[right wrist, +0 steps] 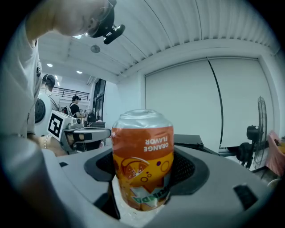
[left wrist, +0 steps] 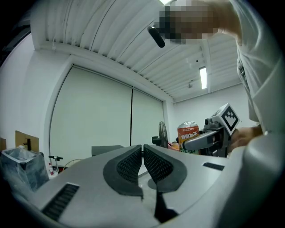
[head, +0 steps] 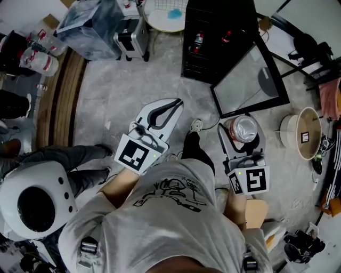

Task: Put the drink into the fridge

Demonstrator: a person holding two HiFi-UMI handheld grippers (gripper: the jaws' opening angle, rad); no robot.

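Observation:
The drink is an orange-flavour can [right wrist: 142, 156], held upside down, with my right gripper [right wrist: 142, 180] shut on its sides. From above, the can [head: 245, 130] and right gripper [head: 241, 121] are just below the black fridge's [head: 213, 37] open glass door [head: 250, 74]. Red bottles [head: 198, 40] stand on a fridge shelf. My left gripper [left wrist: 142, 153] is shut with nothing between its pads. It is held out level over the floor, to the left of the fridge [head: 171, 105]. The can [left wrist: 188, 132] and right gripper [left wrist: 209, 139] also show in the left gripper view.
A round wooden-topped stool [head: 306, 133] stands right of the glass door. At the top are a clear bin with plastic [head: 96, 21] and a white round table [head: 165, 16]. Bottles [head: 40, 58] lie far left. A white domed device [head: 34, 200] and a person's legs [head: 69, 160] are lower left.

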